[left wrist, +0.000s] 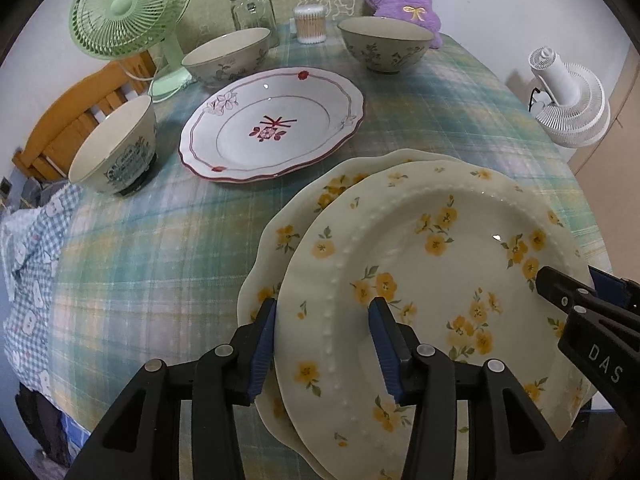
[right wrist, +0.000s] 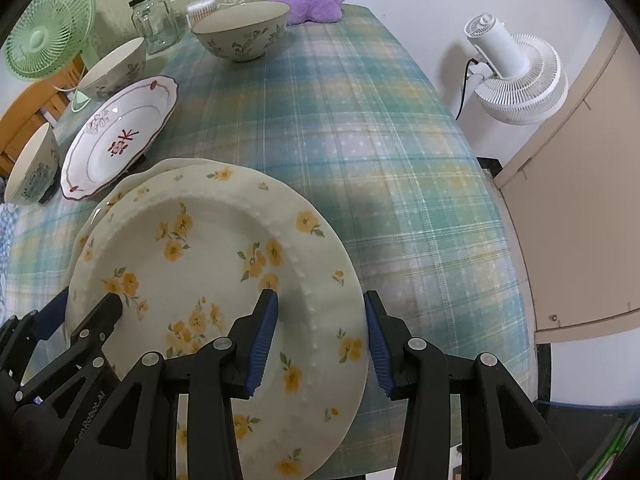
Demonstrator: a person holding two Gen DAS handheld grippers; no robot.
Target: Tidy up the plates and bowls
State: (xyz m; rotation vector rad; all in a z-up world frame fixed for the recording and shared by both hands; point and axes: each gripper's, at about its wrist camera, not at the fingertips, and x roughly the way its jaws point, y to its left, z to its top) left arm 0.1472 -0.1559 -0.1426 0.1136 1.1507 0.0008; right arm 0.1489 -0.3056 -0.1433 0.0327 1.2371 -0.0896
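Two cream plates with yellow flowers lie stacked near the table's front. The top plate (left wrist: 440, 280) (right wrist: 200, 240) sits shifted right on the lower plate (left wrist: 288, 220) (right wrist: 164, 166). My left gripper (left wrist: 322, 320) straddles the top plate's left rim, one pad outside the edge and one over the well, and looks just off it. My right gripper (right wrist: 318, 312) straddles the right rim with its pads against it. Behind them lies a white plate with red flowers (left wrist: 272, 120). Three bowls stand apart: back left (left wrist: 228, 56), back right (left wrist: 386, 46) and far left (left wrist: 116, 148).
Along the back stand a green fan (left wrist: 128, 12), a glass jar (left wrist: 252, 12), a cotton swab tub (left wrist: 310, 24) and a purple plush toy (left wrist: 404, 0). A white fan (right wrist: 516, 72) stands off the table's right edge. A wooden chair (left wrist: 68, 120) is on the left.
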